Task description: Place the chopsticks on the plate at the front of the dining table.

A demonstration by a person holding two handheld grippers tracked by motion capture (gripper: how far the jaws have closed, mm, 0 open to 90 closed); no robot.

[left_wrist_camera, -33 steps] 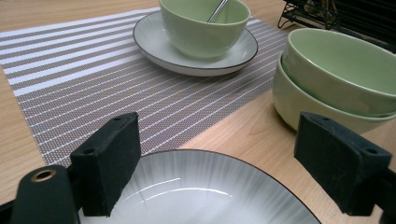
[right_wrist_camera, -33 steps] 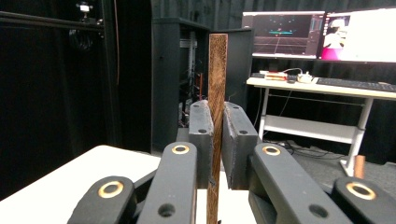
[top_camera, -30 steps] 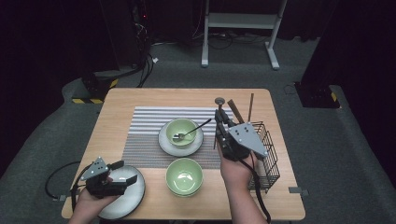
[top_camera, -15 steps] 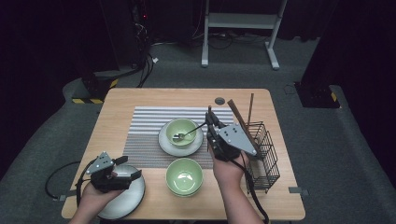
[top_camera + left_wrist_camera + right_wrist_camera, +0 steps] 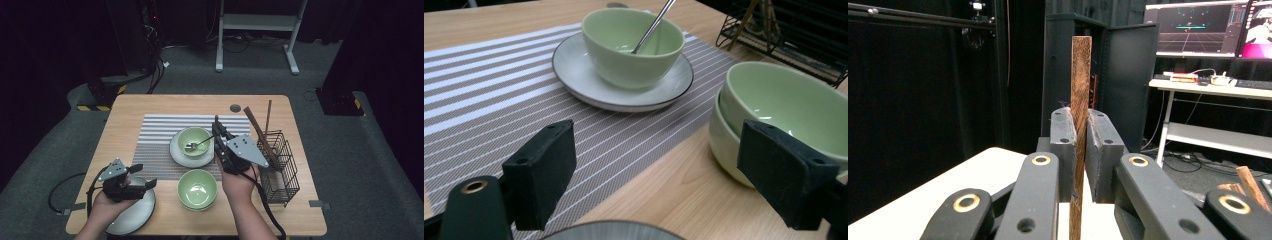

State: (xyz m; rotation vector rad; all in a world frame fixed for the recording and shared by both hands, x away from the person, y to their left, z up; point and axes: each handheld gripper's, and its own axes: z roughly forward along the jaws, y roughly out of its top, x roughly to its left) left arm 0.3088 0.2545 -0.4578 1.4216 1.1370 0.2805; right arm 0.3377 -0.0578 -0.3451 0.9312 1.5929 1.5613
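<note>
We see a spoon (image 5: 198,145) in the far bowl (image 5: 194,141); right gripper (image 5: 218,126) jaws clench a stick (image 5: 1079,120); left gripper (image 5: 143,177) jaws released.

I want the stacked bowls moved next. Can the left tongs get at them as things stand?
Probably yes: the left tongs are open and empty, the stacked bowls sit just beyond, nothing between.

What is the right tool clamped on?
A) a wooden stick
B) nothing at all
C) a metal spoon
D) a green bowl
A: in the right gripper view the right tool has its two jaws pressed against a brown wooden stick that stands upright between them; the spoon lies in the far bowl.
</note>
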